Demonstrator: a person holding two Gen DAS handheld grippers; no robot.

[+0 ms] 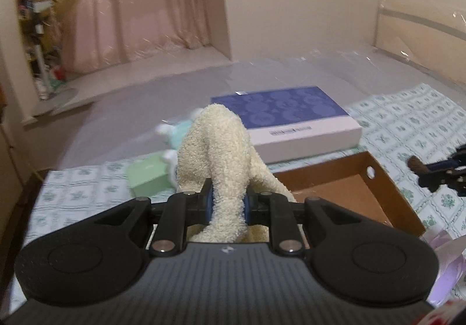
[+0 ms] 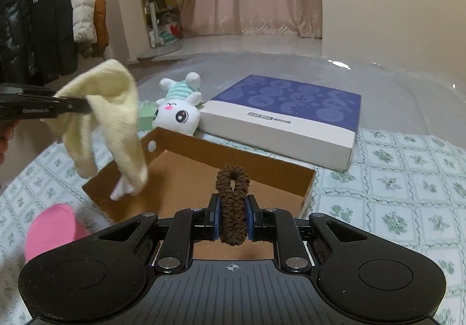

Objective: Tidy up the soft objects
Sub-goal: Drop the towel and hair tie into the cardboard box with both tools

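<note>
Both grippers clamped on soft things above an open cardboard box.

Nearest, the right gripper (image 2: 233, 218) pinches a brown ruffled scrunchie (image 2: 232, 202) between its blue pads, jaws drawn in to the band's thickness, its loop standing up over the brown cardboard box (image 2: 186, 179) on the green-flowered bedspread (image 2: 407, 193). The left gripper (image 1: 228, 204) is likewise narrowed on a cream terry cloth (image 1: 221, 150), which hangs in folds over the box's left end with a white tag at its lowest corner (the tag's print is too small to read). A pink thing (image 2: 52, 231) at lower left is blurred and cut off. Beyond the box lie a white plush bunny (image 2: 177, 109) in a striped mint top, partly behind the box wall, a small green box (image 1: 148, 179), and a flat blue-and-white gift box (image 2: 291, 118) whose side label is too blurred to read.
</note>
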